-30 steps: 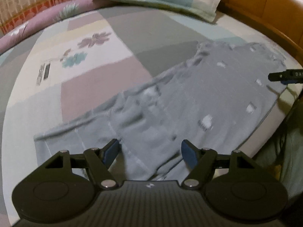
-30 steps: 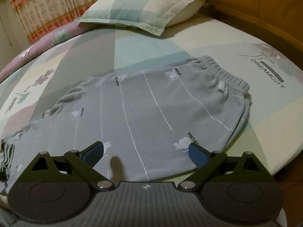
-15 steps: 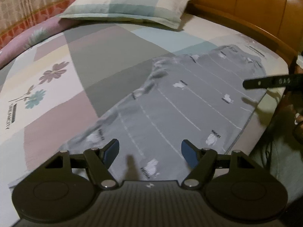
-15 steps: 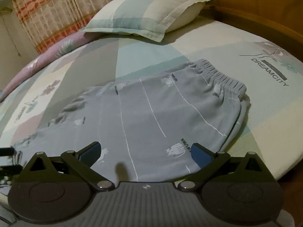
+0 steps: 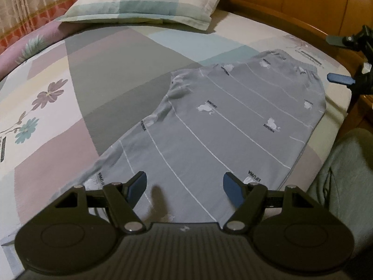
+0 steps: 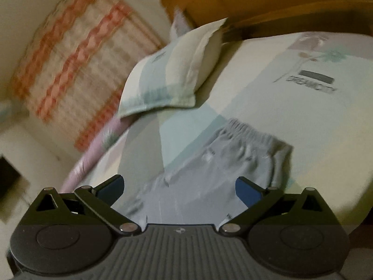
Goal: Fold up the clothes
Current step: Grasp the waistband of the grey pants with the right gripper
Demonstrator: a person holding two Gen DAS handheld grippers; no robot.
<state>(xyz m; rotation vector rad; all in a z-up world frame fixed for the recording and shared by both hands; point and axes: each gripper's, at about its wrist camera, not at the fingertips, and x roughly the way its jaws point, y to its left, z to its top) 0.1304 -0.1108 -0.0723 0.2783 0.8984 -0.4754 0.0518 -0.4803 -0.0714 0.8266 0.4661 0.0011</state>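
A pair of grey trousers point(image 5: 228, 126) with thin white stripes and small white prints lies flat on the bed, the elastic waistband point(image 6: 251, 135) at the far right end. My left gripper point(image 5: 184, 185) hangs open just above the leg end of the trousers, nothing between its blue pads. My right gripper point(image 6: 179, 186) is also open and empty, tilted and hovering over the waist end; it shows in the left wrist view as the right gripper point(image 5: 342, 60) past the bed's right corner, jaws apart.
A checked pillow point(image 5: 149, 2) lies at the head of the bed by the wooden headboard point(image 5: 291, 2). The patchwork sheet point(image 5: 58, 107) stretches left of the trousers. A curtain point(image 6: 70, 53) hangs behind. A person's grey-green clothing point(image 5: 345, 170) is at the bed's right edge.
The left gripper slid along the trousers, which now lie smooth and flat. The right gripper rolled and swung away toward the waist end, its view now tilted and blurred.
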